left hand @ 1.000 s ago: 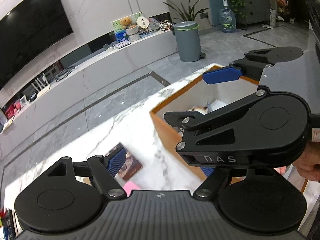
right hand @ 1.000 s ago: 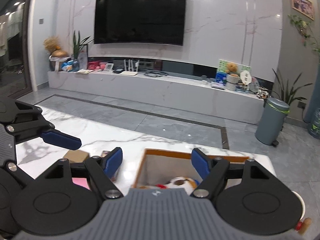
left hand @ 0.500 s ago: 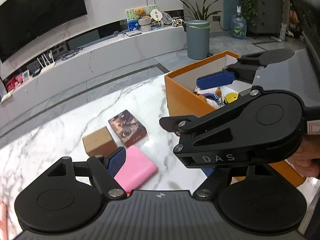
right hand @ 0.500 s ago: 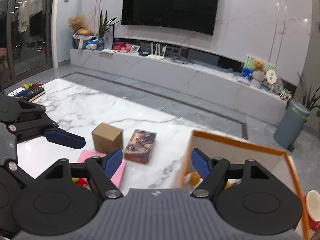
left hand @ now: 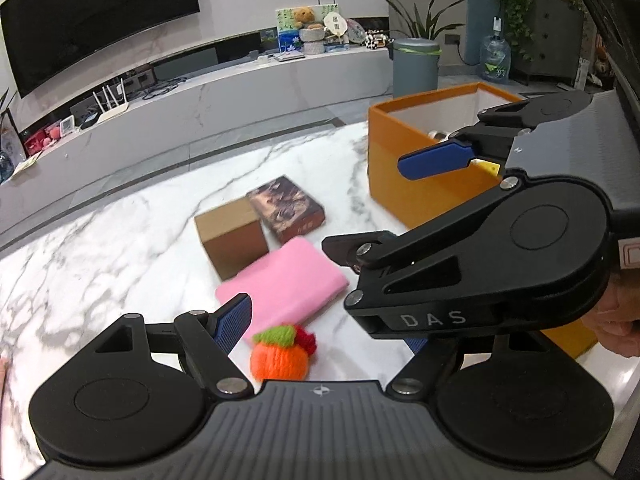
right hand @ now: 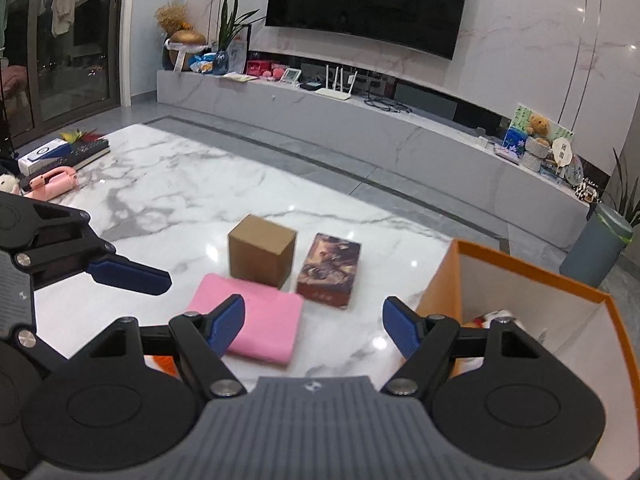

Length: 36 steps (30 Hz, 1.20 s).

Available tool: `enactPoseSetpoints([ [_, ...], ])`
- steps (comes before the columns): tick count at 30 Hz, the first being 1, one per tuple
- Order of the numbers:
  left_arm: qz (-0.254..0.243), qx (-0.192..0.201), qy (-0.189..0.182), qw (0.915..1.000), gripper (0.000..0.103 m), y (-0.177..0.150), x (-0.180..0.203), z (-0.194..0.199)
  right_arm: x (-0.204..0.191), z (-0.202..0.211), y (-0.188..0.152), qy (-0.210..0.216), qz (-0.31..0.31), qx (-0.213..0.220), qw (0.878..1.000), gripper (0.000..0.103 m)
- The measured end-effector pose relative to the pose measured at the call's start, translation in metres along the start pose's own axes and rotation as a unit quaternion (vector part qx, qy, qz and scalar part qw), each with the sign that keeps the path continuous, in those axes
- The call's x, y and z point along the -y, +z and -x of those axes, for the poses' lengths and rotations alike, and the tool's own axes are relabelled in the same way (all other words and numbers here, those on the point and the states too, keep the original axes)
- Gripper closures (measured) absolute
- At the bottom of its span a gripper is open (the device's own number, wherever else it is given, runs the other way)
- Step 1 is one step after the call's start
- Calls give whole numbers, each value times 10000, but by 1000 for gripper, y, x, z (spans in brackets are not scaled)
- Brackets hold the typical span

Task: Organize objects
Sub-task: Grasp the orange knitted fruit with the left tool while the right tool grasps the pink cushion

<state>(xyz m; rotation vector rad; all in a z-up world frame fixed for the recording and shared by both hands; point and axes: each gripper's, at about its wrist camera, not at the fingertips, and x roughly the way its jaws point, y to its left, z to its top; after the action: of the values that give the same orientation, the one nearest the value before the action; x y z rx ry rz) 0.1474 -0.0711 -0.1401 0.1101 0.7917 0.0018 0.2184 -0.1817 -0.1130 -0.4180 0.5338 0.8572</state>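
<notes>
White marble with grey veins forms the table (right hand: 160,200) under both hand-held grippers. The left gripper (left hand: 324,324) has its blue-padded jaws spread wide with nothing between them. Just below and ahead of its gap sits a small knitted orange toy (left hand: 282,354) with a green and red top, resting on the marble and touching neither pad. Just beyond the toy lies a flat pink cloth (left hand: 282,280), folded into a rectangle. Past the cloth stands a plain brown cardboard box (left hand: 232,236), and just beside that, to the right, a dark patterned box (left hand: 286,208) lies flat; the two look very close, but contact cannot be judged.

The right gripper (right hand: 314,322) also has its jaws apart and empty. In its own view the pink cloth (right hand: 260,320) lies ahead of its left finger, with the cardboard box (right hand: 260,250) and patterned box (right hand: 330,268) further ahead. To its right, close by its right finger, stands an open orange bin (right hand: 520,266) with white inner walls, holding a few small items that are too hidden to name. In the left view, the right gripper (left hand: 400,208) reaches across from the right side, in front of the orange bin (left hand: 400,152), with part of a hand (left hand: 618,320) visible behind it.

Far off to the left of both tools, at the table's edge, lie a pink toy phone (right hand: 54,182) and a stack of books (right hand: 68,152).
</notes>
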Motion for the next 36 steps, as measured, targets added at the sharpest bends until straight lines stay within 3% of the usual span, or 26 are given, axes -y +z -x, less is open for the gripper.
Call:
enactPoseSetpoints([
  [18, 436, -61, 79, 9990, 14, -41, -22, -32, -10, -33, -21, 42, -373, -111, 9992, 26],
  [21, 467, -53, 78, 9989, 19, -46, -22, -34, -9, -37, -22, 16, -417, -98, 9991, 26],
  [24, 612, -85, 31, 9981, 29, -50, -27, -36, -12, -42, -24, 3, -400, -110, 9991, 25],
  [26, 752, -84, -37, 9971, 44, -53, -33, -35, -13, -46, -25, 3, -430, -125, 9990, 25],
  [31, 1103, -76, -243, 9936, 49, -59, -49, -31, -16, -53, -27, -1, -453, -141, 9989, 25],
  [36, 1320, -179, -134, 9910, 52, -63, -64, -25, -19, -58, -28, 74, -544, -124, 9984, 25],
])
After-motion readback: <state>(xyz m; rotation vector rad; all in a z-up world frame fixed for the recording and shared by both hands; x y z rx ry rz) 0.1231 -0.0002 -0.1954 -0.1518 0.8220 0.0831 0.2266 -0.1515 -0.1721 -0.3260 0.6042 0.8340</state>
